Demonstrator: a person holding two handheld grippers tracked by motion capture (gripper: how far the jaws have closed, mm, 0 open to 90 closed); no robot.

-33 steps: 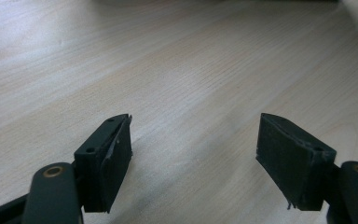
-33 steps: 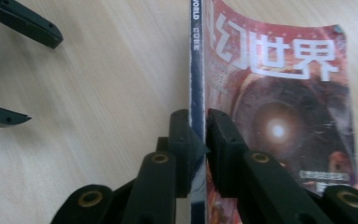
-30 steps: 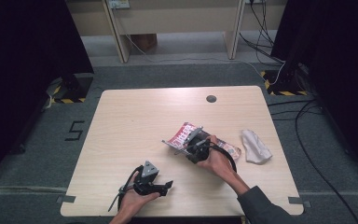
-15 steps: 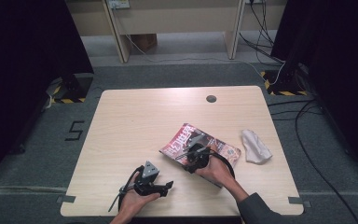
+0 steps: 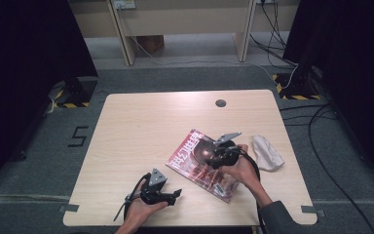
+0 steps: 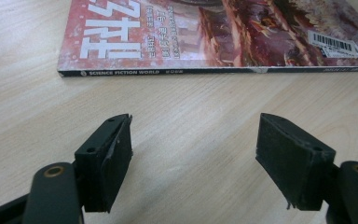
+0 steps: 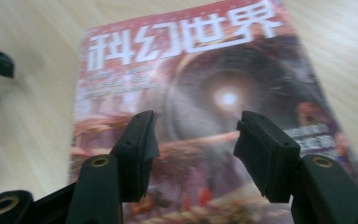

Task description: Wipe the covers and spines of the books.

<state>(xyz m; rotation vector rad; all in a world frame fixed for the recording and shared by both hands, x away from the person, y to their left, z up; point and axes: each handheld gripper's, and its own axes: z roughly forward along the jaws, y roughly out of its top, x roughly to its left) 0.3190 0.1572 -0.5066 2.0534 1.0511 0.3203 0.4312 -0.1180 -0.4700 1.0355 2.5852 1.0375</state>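
while magazine [image 5: 202, 165] lies flat under right claw [image 5: 213, 157] | jaws just opening, nothing gripped | left claw [image 5: 175, 194] released

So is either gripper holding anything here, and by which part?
Nothing is held. The right gripper has just been opening above the magazine, which lies flat on the table; the left gripper is open over bare wood.

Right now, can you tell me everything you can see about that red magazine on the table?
The magazine lies flat and closed on the wooden table, cover up, turned at an angle, near the front right part. Its glossy red cover shows big white Chinese characters, a dark round swirl with a bright centre, and a white barcode sticker by one corner. The thin dark spine reads "SCIENCE FICTION WORLD". The right gripper hovers over the cover, fingers apart with nothing between them. The left gripper sits open in front of the spine, not touching.
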